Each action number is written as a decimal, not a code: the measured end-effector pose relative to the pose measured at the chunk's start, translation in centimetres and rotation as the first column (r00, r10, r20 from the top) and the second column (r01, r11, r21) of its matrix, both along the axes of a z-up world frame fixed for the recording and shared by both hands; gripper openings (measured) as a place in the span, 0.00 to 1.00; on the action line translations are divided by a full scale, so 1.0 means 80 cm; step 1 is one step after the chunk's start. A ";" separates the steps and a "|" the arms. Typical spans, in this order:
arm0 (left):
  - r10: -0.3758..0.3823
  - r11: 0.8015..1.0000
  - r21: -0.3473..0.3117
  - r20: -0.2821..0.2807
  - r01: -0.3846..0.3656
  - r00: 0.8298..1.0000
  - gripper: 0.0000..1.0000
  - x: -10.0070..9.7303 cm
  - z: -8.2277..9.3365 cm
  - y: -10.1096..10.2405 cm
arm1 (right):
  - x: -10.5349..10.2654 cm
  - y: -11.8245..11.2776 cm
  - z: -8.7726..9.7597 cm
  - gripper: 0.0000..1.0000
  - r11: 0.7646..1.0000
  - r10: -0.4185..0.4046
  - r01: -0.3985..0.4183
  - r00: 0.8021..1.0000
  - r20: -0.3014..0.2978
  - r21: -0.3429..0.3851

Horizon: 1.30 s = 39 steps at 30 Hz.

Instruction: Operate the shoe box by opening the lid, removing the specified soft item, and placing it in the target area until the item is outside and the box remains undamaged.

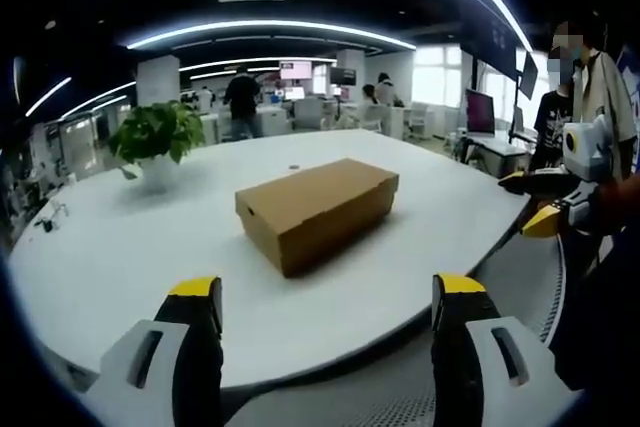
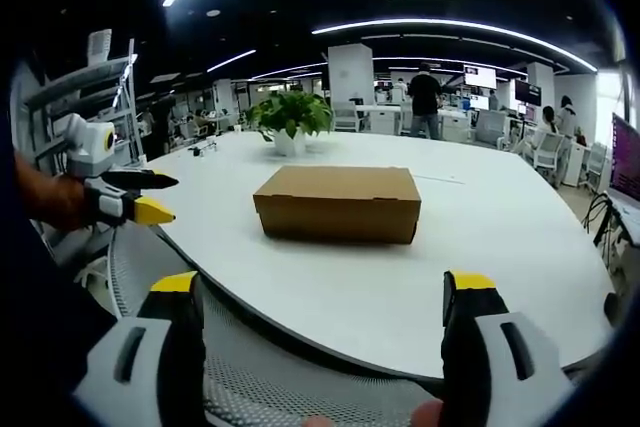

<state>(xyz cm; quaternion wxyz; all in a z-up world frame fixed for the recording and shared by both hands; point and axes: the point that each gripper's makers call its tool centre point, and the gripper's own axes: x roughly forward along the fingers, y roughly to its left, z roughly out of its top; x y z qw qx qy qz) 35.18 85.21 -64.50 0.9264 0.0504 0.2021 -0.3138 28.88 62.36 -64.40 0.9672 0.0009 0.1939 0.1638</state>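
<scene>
1. The shoe box [image 1: 317, 210] is plain brown cardboard.
2. The table [image 1: 120, 247] is white.
3. The left gripper [image 1: 328, 297] has black jaws tipped yellow on pale grey bodies.
4. The plant [image 1: 155, 132] is green, its pot [image 1: 158, 173] apparently white.

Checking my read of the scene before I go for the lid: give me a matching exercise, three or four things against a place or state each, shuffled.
Things:
1. shoe box
2. potted plant
3. left gripper
4. table

Descriptions:
A. green leaves in a white pot, beyond the box
B. white, rounded edge, carrying the box
C. brown cardboard, lid closed
D. open, yellow-tipped jaws apart, holding nothing

Pairs: 1-C, 2-A, 3-D, 4-B
</scene>
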 end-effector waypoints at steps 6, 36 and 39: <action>0.001 1.000 -0.006 0.003 -0.001 1.000 0.88 -0.001 0.003 -0.001 | 0.000 -0.001 0.000 0.95 1.000 -0.003 0.003 1.000 0.000 0.002; 0.002 1.000 -0.002 -0.006 -0.002 1.000 0.87 -0.002 0.001 -0.001 | 0.000 -0.001 0.000 0.94 1.000 -0.003 0.003 1.000 0.002 0.004; 0.001 1.000 -0.002 -0.007 -0.001 1.000 0.87 -0.002 0.000 -0.001 | 0.000 -0.001 0.000 0.94 1.000 -0.003 0.003 1.000 0.002 0.005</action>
